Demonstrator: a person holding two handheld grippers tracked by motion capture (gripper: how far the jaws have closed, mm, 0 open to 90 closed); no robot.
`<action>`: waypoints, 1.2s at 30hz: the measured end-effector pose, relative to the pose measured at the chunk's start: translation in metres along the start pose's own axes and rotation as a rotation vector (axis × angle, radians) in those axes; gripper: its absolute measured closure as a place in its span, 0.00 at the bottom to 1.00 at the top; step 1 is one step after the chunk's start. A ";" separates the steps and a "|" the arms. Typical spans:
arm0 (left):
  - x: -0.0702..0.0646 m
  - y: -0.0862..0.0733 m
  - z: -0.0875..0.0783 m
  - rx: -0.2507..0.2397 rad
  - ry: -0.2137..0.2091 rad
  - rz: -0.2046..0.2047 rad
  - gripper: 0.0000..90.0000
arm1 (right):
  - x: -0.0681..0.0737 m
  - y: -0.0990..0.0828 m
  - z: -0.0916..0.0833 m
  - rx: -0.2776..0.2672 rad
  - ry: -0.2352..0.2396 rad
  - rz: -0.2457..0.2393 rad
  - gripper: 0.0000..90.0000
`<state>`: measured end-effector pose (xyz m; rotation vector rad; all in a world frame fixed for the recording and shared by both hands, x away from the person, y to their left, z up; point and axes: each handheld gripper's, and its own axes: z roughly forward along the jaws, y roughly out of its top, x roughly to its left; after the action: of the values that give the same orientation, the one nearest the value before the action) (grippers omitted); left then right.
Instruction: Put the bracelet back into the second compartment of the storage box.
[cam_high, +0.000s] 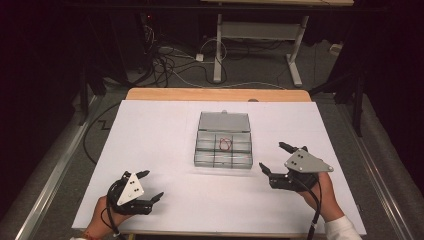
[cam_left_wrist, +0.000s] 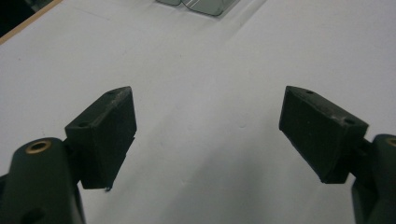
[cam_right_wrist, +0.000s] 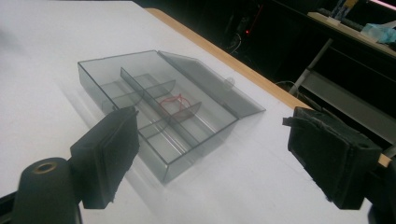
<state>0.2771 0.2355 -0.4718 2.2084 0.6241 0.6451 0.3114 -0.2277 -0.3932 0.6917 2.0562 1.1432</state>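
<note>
A clear grey plastic box (cam_high: 223, 149) with several compartments lies open in the middle of the white table, its lid (cam_high: 224, 122) laid flat behind it. A red rubber band (cam_high: 225, 144) rests in one middle compartment, and the right gripper view shows the box (cam_right_wrist: 154, 112) and band (cam_right_wrist: 172, 104) too. My left gripper (cam_high: 151, 185) is open near the front left, jaws empty over bare table (cam_left_wrist: 205, 121). To the right of the box, my right gripper (cam_high: 276, 157) is open and empty, with the box just ahead of its jaws (cam_right_wrist: 210, 140).
The white sheet (cam_high: 160, 130) covers a wooden table whose far edge (cam_high: 215, 94) shows bare. Beyond it, cables (cam_high: 165, 60) lie on the floor and a white desk frame (cam_high: 260, 35) stands. Metal rails (cam_high: 55, 170) run along both sides.
</note>
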 end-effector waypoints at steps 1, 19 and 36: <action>0.000 0.000 0.000 0.000 0.000 0.001 0.20 | -0.001 -0.001 -0.001 0.001 0.000 -0.002 0.19; -0.001 0.000 0.001 0.005 -0.003 0.007 0.20 | -0.001 -0.027 -0.014 0.031 0.002 -0.019 0.19; -0.002 0.001 0.003 0.011 -0.007 0.010 0.20 | -0.013 -0.064 -0.033 0.051 -0.024 0.030 0.19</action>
<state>0.2775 0.2315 -0.4732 2.2247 0.6152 0.6400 0.2865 -0.2845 -0.4320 0.7601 2.0672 1.0973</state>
